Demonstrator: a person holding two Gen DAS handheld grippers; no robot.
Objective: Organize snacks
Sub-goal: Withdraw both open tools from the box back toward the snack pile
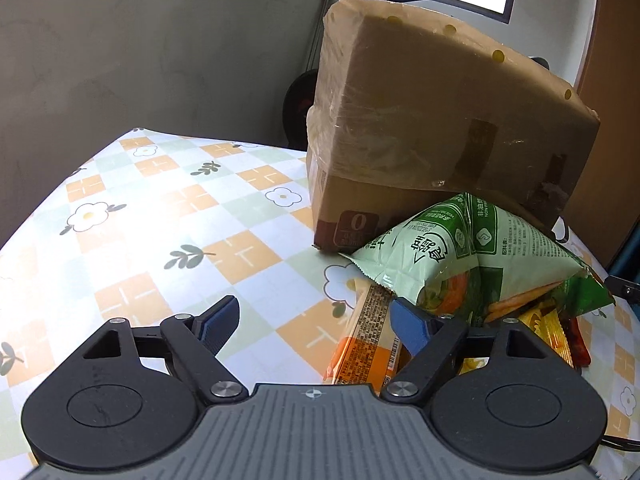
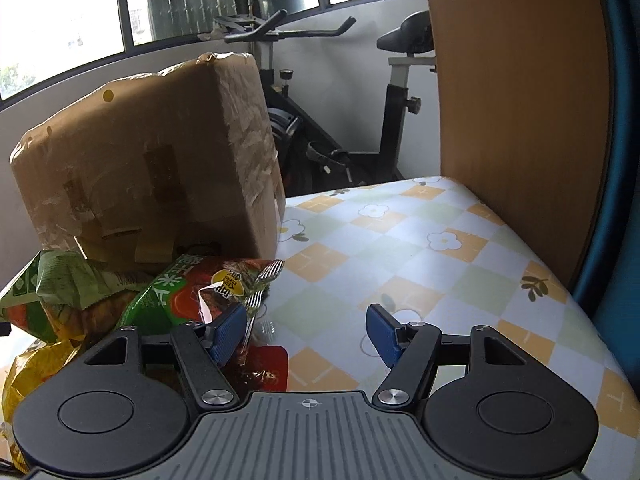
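A pile of snack packets lies on the checked tablecloth against a taped cardboard box (image 1: 436, 120). In the left wrist view a pale green bag (image 1: 480, 256) tops the pile, with an orange packet (image 1: 368, 344) under it. My left gripper (image 1: 316, 320) is open and empty, its right finger beside the orange packet. In the right wrist view the box (image 2: 152, 160) stands behind a green and red bag (image 2: 192, 292), a yellow bag (image 2: 36, 364) and a red packet (image 2: 264, 368). My right gripper (image 2: 306, 332) is open and empty, its left finger at the pile's edge.
The tablecloth (image 1: 160, 220) stretches left of the pile and, in the right wrist view (image 2: 420, 260), right of it. A wooden chair back (image 2: 516, 100) stands at the table's right edge. An exercise bike (image 2: 360, 120) stands behind the table.
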